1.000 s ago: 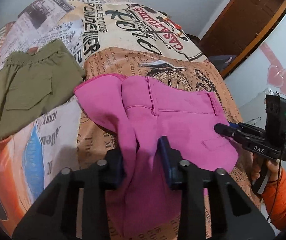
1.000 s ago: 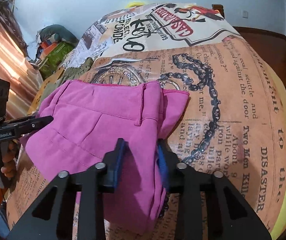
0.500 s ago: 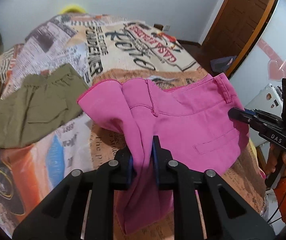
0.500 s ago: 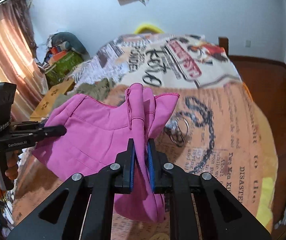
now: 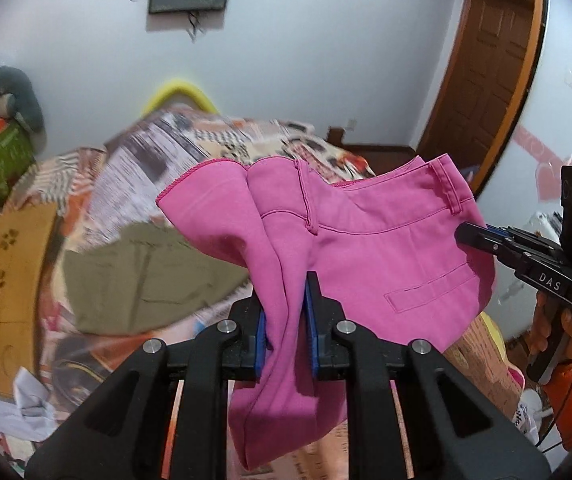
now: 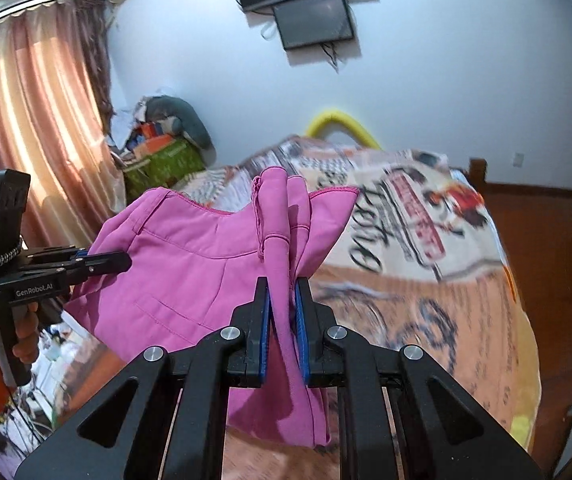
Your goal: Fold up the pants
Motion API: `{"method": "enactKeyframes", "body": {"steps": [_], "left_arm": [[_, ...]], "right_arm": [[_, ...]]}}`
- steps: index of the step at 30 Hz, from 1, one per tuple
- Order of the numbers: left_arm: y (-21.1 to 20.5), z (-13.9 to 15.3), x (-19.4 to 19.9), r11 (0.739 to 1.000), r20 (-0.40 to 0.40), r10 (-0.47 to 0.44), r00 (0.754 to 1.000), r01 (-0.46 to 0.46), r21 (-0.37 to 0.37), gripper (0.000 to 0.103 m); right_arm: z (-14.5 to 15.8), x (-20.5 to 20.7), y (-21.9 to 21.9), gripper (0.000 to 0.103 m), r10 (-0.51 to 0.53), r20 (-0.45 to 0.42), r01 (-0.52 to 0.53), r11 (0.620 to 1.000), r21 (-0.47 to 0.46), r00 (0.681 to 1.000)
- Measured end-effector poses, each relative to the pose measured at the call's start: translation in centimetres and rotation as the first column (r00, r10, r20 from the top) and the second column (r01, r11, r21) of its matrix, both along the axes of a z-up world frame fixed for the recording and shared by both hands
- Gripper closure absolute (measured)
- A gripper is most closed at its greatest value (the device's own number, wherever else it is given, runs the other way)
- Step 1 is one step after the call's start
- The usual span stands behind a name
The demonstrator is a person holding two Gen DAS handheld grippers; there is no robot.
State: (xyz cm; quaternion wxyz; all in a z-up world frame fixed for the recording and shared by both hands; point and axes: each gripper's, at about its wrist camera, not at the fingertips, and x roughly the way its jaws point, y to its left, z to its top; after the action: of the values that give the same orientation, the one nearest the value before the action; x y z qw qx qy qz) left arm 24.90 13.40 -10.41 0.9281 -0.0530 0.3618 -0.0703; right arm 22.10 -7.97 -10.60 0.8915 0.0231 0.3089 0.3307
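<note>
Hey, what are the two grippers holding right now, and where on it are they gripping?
Both hold the pink pants, lifted above the bed. The left hand-held gripper and the right hand-held gripper each pinch a bunched vertical fold of fabric at opposite sides below the waistband.

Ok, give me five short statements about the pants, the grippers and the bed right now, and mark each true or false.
1. Both grippers are shut on the pink pants. True: left gripper, right gripper.
2. The pink pants lie flat on the bed. False: they are lifted above the bed.
3. Olive pants lie on the bed. True.
4. The olive pants are held by a gripper. False: nothing grips them.
5. A screen hangs on the wall. True.
</note>
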Motion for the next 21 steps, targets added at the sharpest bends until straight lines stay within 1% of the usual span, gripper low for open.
{"method": "enactKeyframes", "body": {"steps": [6,10,15,18,21], "left_arm": [[4.4,1.7,-0.1,0.997,0.041,0.071,0.997,-0.072,0.013,0.087],[8.1,1.6,0.9,0.993,0.047,0.117,0.992,-0.118,0.007,0.087],[12.4,0.0,2.9,0.989,0.029,0.148,0.989,-0.147,-0.018,0.087],[14.8,-1.9,4.7,0.985,0.004,0.171,0.985,-0.17,-0.038,0.087],[16.4,-4.0,6.6,0.982,-0.021,0.186,0.982,-0.186,-0.025,0.087]], "right_arm": [[1.8,1.3,4.8,0.093,0.036,0.045,-0.036,0.999,0.003,0.998],[2.1,2.9,8.1,0.093,0.067,0.057,-0.068,0.998,0.012,0.996],[1.1,5.0,11.7,0.093,0.107,0.047,-0.107,0.994,0.004,0.993],[-0.3,6.4,13.9,0.093,0.117,0.04,-0.116,0.993,-0.022,0.992],[-1.8,7.9,15.7,0.093,0.13,0.023,-0.128,0.991,-0.048,0.991]]}}
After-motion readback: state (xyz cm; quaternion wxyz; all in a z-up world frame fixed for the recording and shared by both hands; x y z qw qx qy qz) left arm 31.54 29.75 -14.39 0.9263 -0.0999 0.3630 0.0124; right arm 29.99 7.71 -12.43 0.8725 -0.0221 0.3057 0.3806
